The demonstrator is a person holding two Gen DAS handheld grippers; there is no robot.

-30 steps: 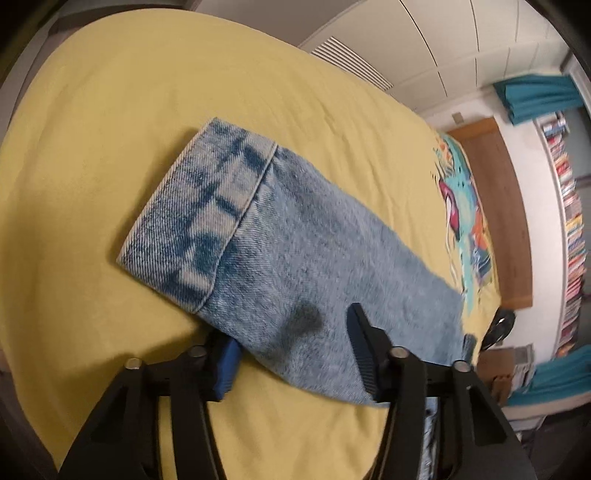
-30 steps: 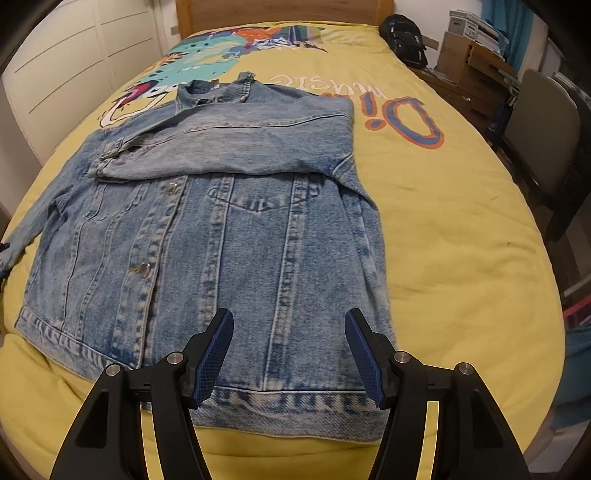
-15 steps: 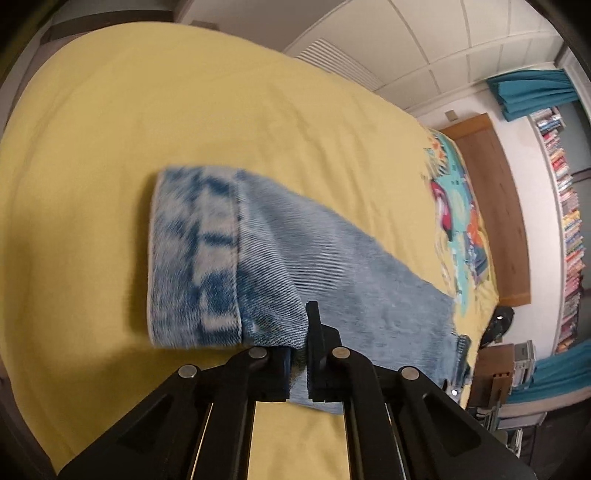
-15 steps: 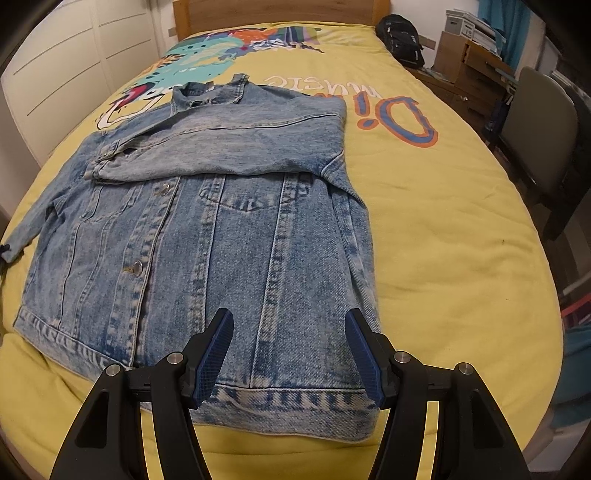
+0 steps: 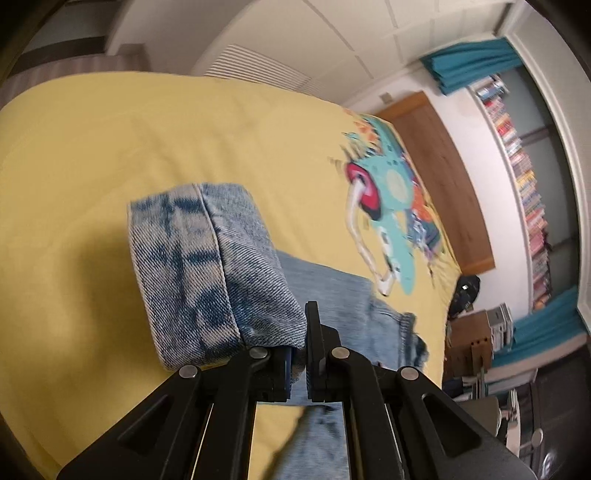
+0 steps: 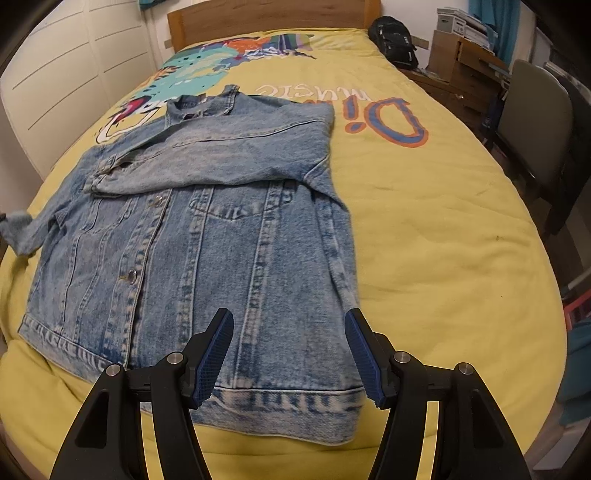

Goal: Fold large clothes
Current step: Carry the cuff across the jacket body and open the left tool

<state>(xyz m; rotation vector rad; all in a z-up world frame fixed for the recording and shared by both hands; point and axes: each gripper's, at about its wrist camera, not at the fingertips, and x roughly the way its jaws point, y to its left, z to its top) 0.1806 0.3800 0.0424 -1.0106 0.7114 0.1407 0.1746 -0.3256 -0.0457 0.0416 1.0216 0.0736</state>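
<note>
A light blue denim jacket (image 6: pixel 229 236) lies front up on the yellow bedspread (image 6: pixel 443 240). One sleeve is folded across its chest. My left gripper (image 5: pixel 299 354) is shut on the other sleeve's cuff (image 5: pixel 195 277) and holds it raised above the bed; that cuff also shows at the left edge of the right wrist view (image 6: pixel 18 229). My right gripper (image 6: pixel 290 354) is open and empty, hovering just above the jacket's bottom hem (image 6: pixel 288 402), near its right corner.
The bed has a wooden headboard (image 6: pixel 269 14) and a white wardrobe (image 6: pixel 66 74) along its left. A black bag (image 6: pixel 393 40) lies at the bed's far right corner. A chair (image 6: pixel 535 122) and boxes stand to the right.
My left gripper closed on the sleeve cuff and lifted it off the bed, swinging it toward the jacket body. My right gripper moved slightly back over the hem and stayed open.
</note>
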